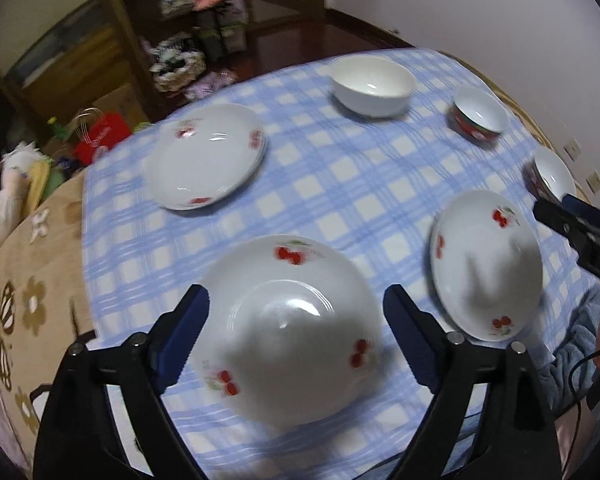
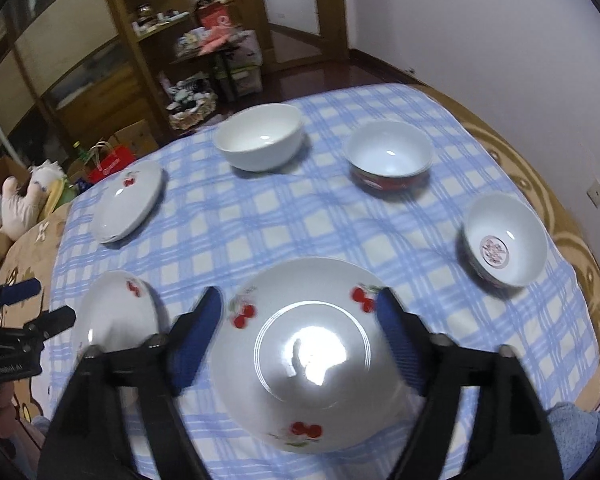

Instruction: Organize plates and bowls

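Left wrist view: the left gripper (image 1: pixel 296 334) is seen w/ fingers (image 1: pixel 182 338) spread wide, nothing gripped. A cherry-print plate (image 1: pixel 288 344) lies flat on the checked cloth (image 1: pixel 340 184) below and between the fingers, not touched by the pads as far as can be told. A 2nd plate (image 1: pixel 486 264) sits right of the right finger; a 3rd plate (image 1: pixel 204 156) is well beyond the left finger. The white bowl (image 1: pixel 374 84) and a red-banded bowl (image 1: pixel 478 116) are far ahead. Crockery appears spread out singly, prob. awaiting stacking by type.

Right wrist view: the right gripper (image 2: pixel 300 338) is likewise wide open and empty, w/ the 2nd plate between its fingers (image 2: pixel 196 340), unheld. A patterned bowl (image 2: pixel 504 240) is set beyond the right finger.
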Action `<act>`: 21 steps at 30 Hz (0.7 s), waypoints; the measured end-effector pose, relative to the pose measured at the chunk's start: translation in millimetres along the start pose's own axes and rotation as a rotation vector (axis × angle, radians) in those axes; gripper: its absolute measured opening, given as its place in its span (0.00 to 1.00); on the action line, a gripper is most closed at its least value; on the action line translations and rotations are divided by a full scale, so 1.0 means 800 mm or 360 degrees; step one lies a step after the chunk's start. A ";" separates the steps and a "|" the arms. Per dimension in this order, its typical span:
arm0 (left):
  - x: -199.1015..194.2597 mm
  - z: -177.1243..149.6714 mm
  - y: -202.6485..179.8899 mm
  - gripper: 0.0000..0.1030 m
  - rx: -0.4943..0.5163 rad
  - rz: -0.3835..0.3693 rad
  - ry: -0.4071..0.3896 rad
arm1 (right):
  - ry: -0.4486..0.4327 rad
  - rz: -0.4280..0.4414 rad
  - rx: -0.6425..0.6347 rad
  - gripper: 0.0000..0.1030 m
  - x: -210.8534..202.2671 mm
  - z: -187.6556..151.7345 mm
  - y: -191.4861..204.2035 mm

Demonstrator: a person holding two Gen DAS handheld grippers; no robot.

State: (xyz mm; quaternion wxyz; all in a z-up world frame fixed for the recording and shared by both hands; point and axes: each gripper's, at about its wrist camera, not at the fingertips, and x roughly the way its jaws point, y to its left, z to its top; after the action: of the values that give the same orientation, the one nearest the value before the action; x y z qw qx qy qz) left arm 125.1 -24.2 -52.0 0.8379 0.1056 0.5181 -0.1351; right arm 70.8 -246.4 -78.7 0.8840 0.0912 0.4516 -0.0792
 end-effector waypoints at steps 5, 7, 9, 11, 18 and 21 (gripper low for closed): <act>-0.013 -0.006 0.038 0.89 -0.0078 0.0076 -0.0022 | -0.0061 0.0057 -0.0107 0.99 -0.007 0.005 0.046; -0.015 -0.009 0.051 0.89 -0.0109 0.0097 -0.0026 | -0.0077 0.0083 -0.0142 0.99 -0.006 0.006 0.065; -0.015 -0.012 0.063 0.89 -0.0137 0.0115 -0.0036 | -0.0079 0.0110 -0.0174 0.99 -0.004 0.006 0.084; -0.014 -0.016 0.071 0.89 -0.0167 0.0137 -0.0040 | -0.0074 0.0139 -0.0204 0.99 0.000 0.003 0.101; 0.001 -0.032 0.102 0.89 -0.0261 0.0181 -0.0088 | -0.0089 0.0204 -0.0259 0.99 0.015 -0.013 0.143; 0.012 -0.038 0.116 0.89 -0.0338 0.0142 -0.0058 | -0.0074 0.0193 -0.0277 0.99 0.026 -0.019 0.158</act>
State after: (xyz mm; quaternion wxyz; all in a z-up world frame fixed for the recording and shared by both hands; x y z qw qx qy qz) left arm 135.1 71.7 -70.5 0.8589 0.0366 0.5090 -0.0439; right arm 99.0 -121.2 -93.0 0.9019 0.0393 0.4299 0.0119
